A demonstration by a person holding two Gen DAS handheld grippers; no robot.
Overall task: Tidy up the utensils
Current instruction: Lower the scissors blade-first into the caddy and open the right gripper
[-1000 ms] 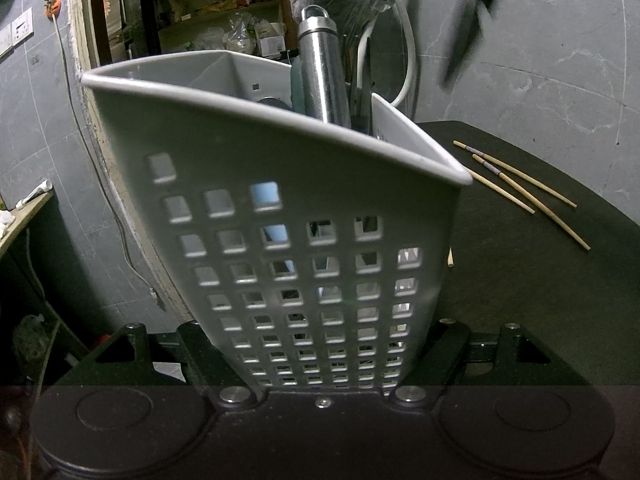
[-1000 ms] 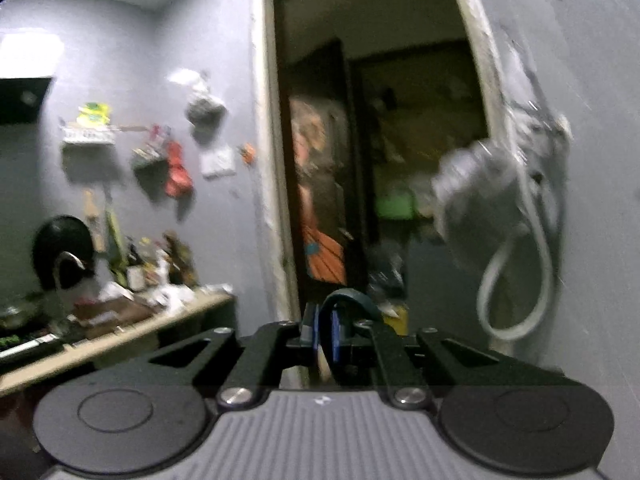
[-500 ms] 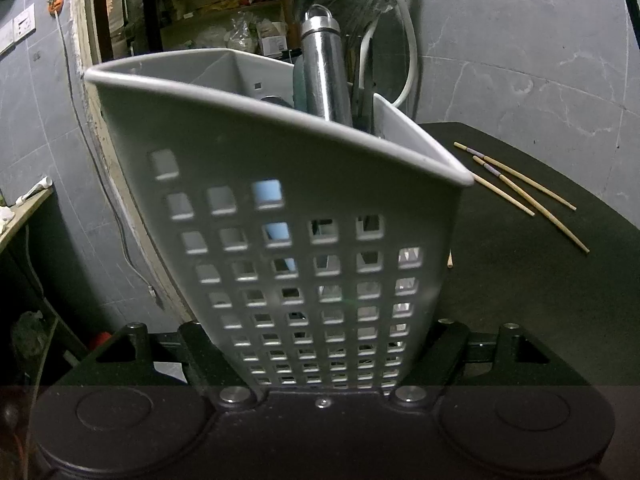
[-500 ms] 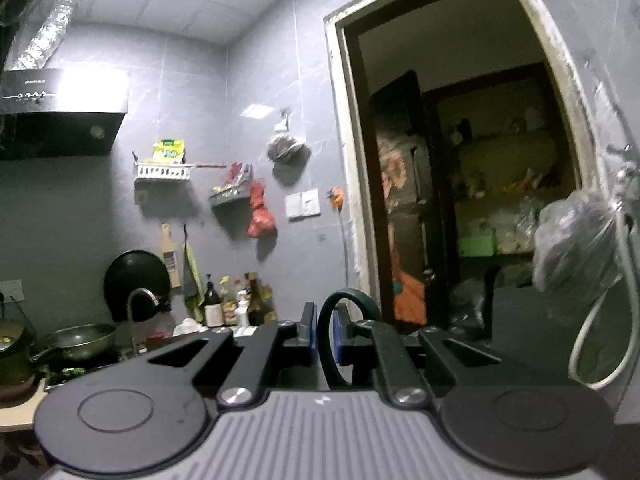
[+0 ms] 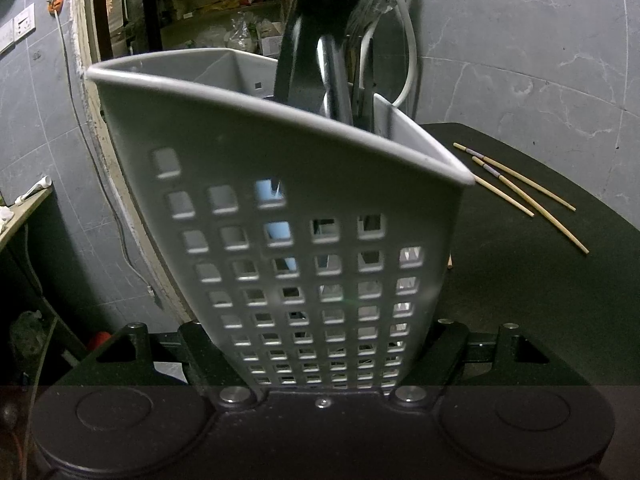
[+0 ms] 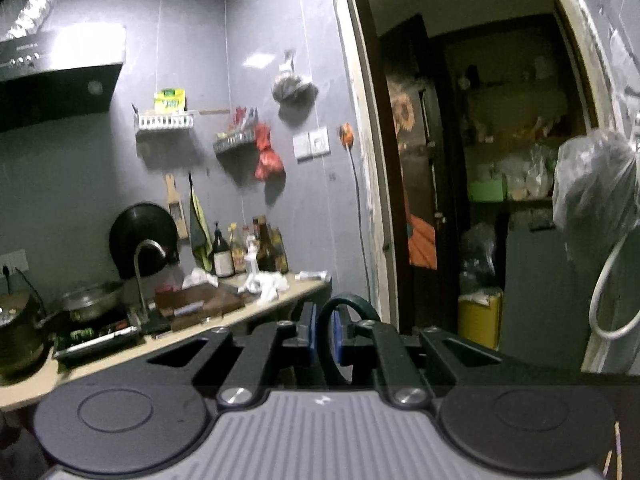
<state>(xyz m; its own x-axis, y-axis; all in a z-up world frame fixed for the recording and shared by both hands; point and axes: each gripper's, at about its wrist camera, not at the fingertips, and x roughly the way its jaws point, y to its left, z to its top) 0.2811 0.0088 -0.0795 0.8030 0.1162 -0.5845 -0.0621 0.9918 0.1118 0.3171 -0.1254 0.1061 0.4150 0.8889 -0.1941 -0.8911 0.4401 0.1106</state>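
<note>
My left gripper (image 5: 320,364) is shut on the base of a grey perforated utensil holder (image 5: 304,208), which fills the left wrist view and leans slightly. A steel handle (image 5: 334,80) stands inside it, half hidden behind a blurred black tool (image 5: 316,12) that reaches down over the holder's rim. It looks like the blade end of scissors. In the right wrist view my right gripper (image 6: 325,340) is shut on a dark loop handle (image 6: 352,306) between its blue pads (image 6: 311,336). Three wooden chopsticks (image 5: 520,188) lie on the dark table (image 5: 520,300), right of the holder.
A grey tiled wall (image 5: 540,40) rises behind the table. A doorway (image 6: 480,160) opens onto shelves, with a white hose (image 5: 408,40) and a plastic bag (image 6: 592,200) hanging beside it. To the left is a kitchen counter (image 6: 200,320) with bottles, pots and a stove.
The black tool has come from the upper right to just above the holder and now covers the steel handle. The right wrist view has swung left, bringing the counter into sight. The holder stays still.
</note>
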